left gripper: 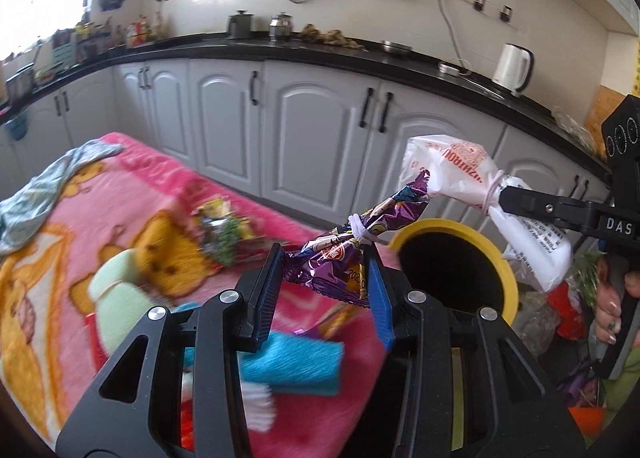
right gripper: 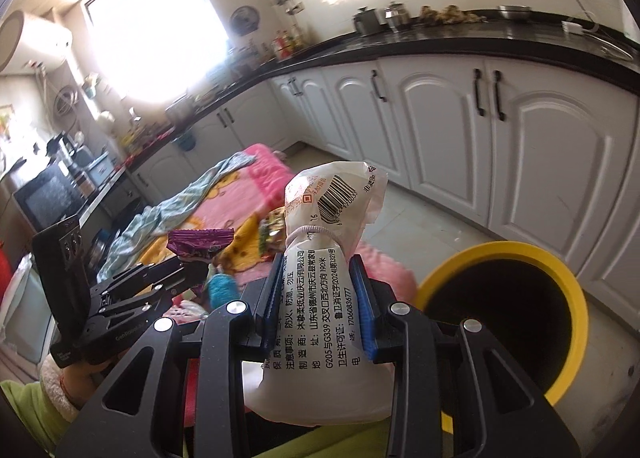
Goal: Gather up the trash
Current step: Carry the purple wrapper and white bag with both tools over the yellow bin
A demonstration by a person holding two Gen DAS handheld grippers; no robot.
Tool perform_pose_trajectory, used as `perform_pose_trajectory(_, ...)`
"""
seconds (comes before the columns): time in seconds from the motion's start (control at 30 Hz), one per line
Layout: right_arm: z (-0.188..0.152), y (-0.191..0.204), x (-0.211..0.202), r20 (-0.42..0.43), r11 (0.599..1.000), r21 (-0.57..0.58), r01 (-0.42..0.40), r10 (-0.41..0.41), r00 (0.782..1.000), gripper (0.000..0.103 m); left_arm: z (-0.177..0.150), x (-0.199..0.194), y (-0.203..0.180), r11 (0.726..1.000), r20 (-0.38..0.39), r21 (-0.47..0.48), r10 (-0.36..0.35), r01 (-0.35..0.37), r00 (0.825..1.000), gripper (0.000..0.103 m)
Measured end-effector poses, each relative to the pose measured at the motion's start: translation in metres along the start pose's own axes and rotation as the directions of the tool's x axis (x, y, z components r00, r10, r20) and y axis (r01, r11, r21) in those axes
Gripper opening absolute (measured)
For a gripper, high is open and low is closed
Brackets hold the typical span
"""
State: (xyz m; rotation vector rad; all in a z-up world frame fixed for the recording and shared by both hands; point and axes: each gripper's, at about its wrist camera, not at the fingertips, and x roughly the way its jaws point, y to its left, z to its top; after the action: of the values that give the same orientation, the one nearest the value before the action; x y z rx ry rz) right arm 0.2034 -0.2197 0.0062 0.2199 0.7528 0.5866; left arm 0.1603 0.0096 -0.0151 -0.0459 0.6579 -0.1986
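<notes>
My left gripper (left gripper: 324, 258) is shut on a purple foil wrapper (left gripper: 344, 254) tied with a white band, held above the pink blanket's edge, left of the yellow-rimmed bin (left gripper: 456, 278). My right gripper (right gripper: 318, 270) is shut on a white plastic bag (right gripper: 320, 290) with a barcode, tied with a band, held left of the bin (right gripper: 520, 322). In the left wrist view the white bag (left gripper: 460, 178) and right gripper (left gripper: 506, 198) hang over the bin's far right. In the right wrist view the left gripper (right gripper: 192, 264) holds the purple wrapper (right gripper: 200, 244) to the left.
A pink cartoon blanket (left gripper: 120, 226) covers the table, with a snack wrapper pile (left gripper: 224, 234), a blue cloth (left gripper: 296, 366), a green item (left gripper: 120, 298) and a grey-blue garment (left gripper: 44, 190). More wrappers (left gripper: 560, 306) lie right of the bin. Kitchen cabinets (left gripper: 312, 126) stand behind.
</notes>
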Motion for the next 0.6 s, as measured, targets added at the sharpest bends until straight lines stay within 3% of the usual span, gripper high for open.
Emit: perform_pose_trajectory(0.6,-0.029,-0.093,-0.032,0.03,0.97,0.161,0.183,-0.19,0.981,0.031,0.012,0.081,-0.095,0.987,-0.092,0.106,-0.112,0.122,0.989,0.033)
